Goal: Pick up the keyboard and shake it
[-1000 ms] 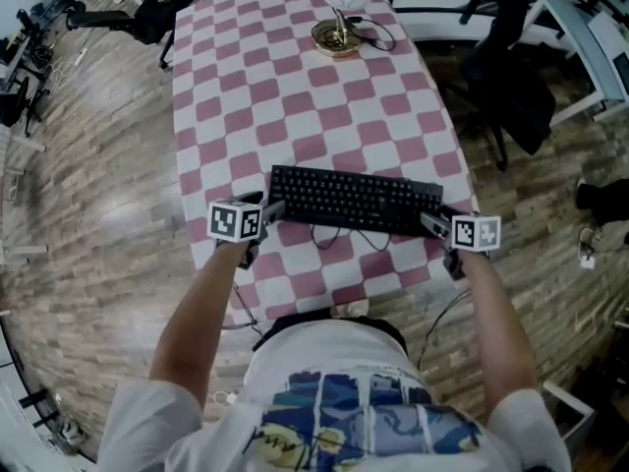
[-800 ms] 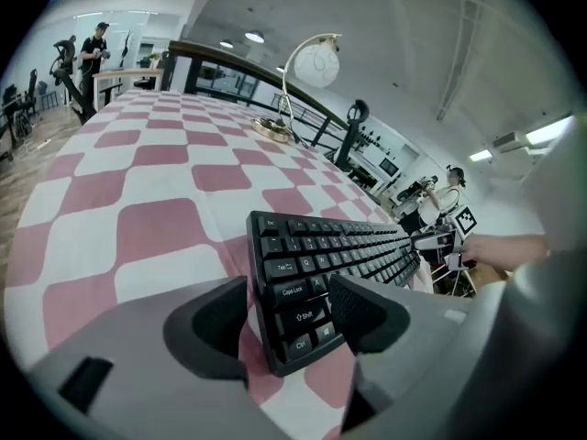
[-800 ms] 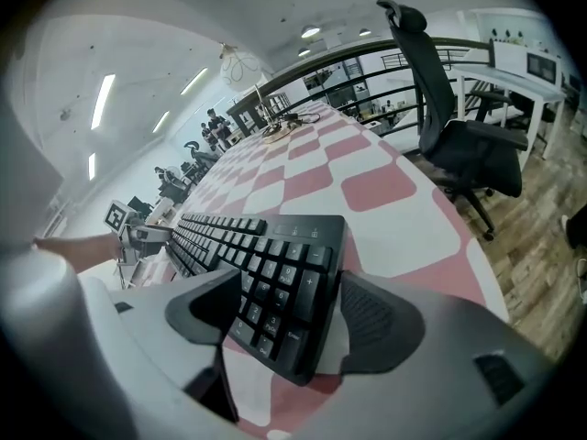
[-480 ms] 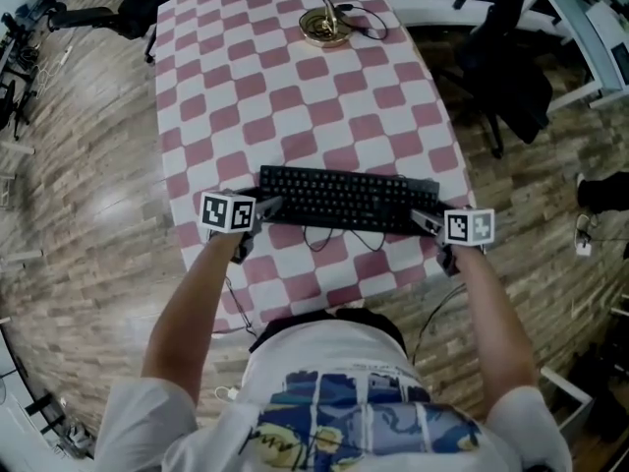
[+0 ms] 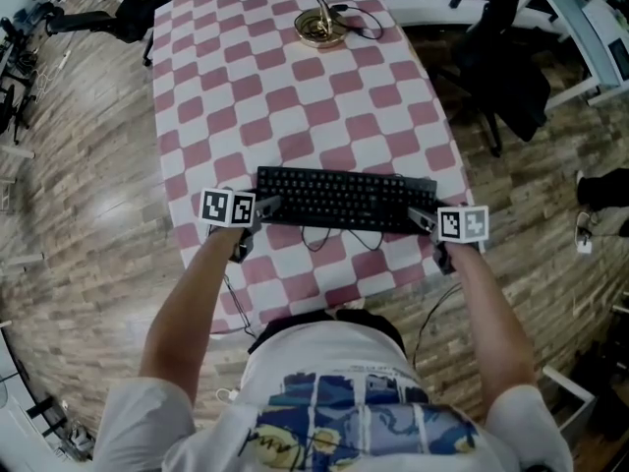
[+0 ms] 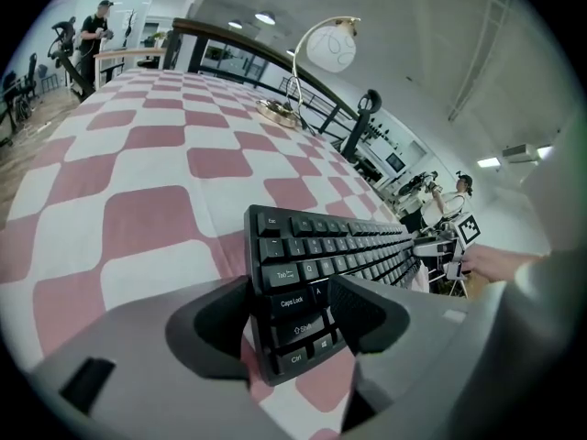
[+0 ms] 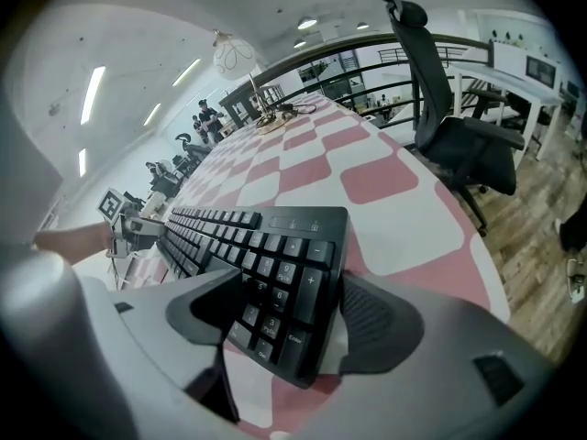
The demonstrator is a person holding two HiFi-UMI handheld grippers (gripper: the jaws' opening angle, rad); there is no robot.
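Observation:
A black keyboard (image 5: 339, 198) lies crosswise near the front edge of the checked table (image 5: 256, 77). My left gripper (image 5: 263, 207) is shut on its left end. In the left gripper view the jaws clamp the keyboard (image 6: 339, 255) around the Caps Lock and Shift keys, the left gripper (image 6: 293, 314) holding it from both faces. My right gripper (image 5: 421, 217) is shut on the right end. In the right gripper view the keyboard (image 7: 257, 246) sits with its number pad between the jaws of the right gripper (image 7: 284, 324). I cannot tell whether the keyboard is off the cloth.
The keyboard's cable (image 5: 339, 236) loops on the cloth in front of it. A lamp with a brass base (image 5: 319, 29) and a white globe stands at the far end. A black office chair (image 5: 511, 77) is to the right of the table. Wooden floor surrounds it.
Both grippers stay at the keyboard's ends. The head view has shifted a little; the keyboard shows almost no movement on the table.

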